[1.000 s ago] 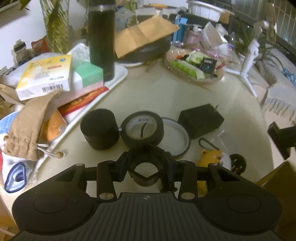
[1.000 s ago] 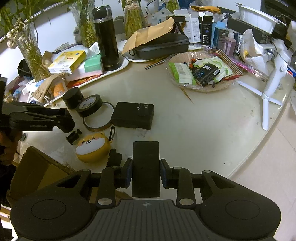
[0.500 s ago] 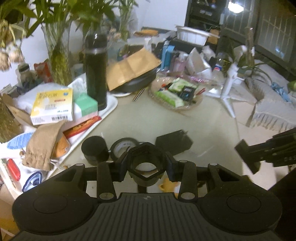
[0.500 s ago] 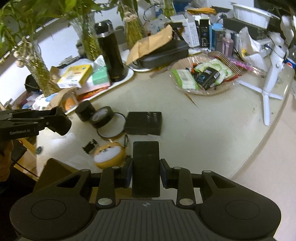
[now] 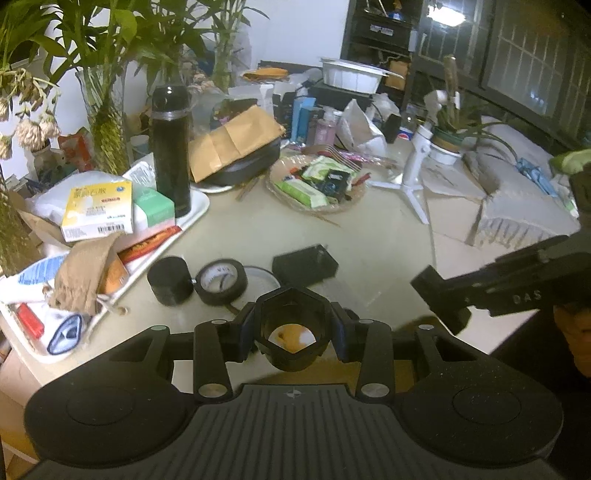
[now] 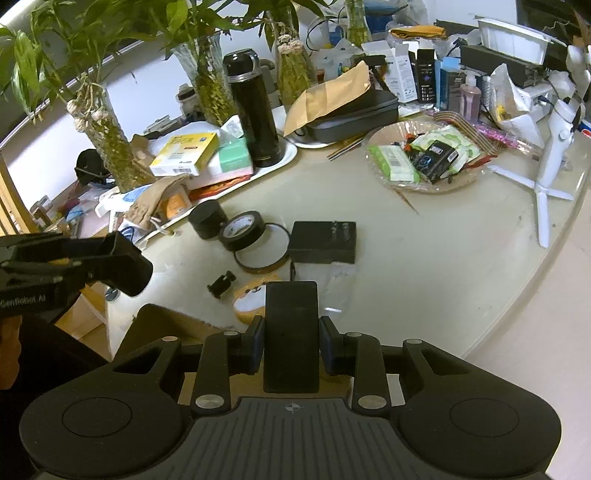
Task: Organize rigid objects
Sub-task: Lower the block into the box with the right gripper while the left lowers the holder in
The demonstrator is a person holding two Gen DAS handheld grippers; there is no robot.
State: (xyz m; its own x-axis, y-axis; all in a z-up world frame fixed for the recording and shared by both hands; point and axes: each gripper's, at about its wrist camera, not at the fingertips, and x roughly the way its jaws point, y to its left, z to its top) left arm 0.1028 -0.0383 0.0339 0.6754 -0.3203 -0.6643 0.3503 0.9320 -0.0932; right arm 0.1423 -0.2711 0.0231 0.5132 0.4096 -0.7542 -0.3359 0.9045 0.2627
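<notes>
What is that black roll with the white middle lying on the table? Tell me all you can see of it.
The roll of black tape looks like glossy vinyl tape wound on a white cardboard core with small print inside. It is propped at a tilt on the pale table, leaning against a black cylinder on one side and overlapping a thin black-rimmed ring on the other. No gripper touches it.

From my feed, a pale round surface (image 6: 461, 266) stood against a white wall (image 6: 147, 70). Dark shelving (image 5: 384, 29) and what looked like a barred window (image 5: 532, 66) lay beyond, one lamp (image 5: 441, 13) glaring.
</notes>
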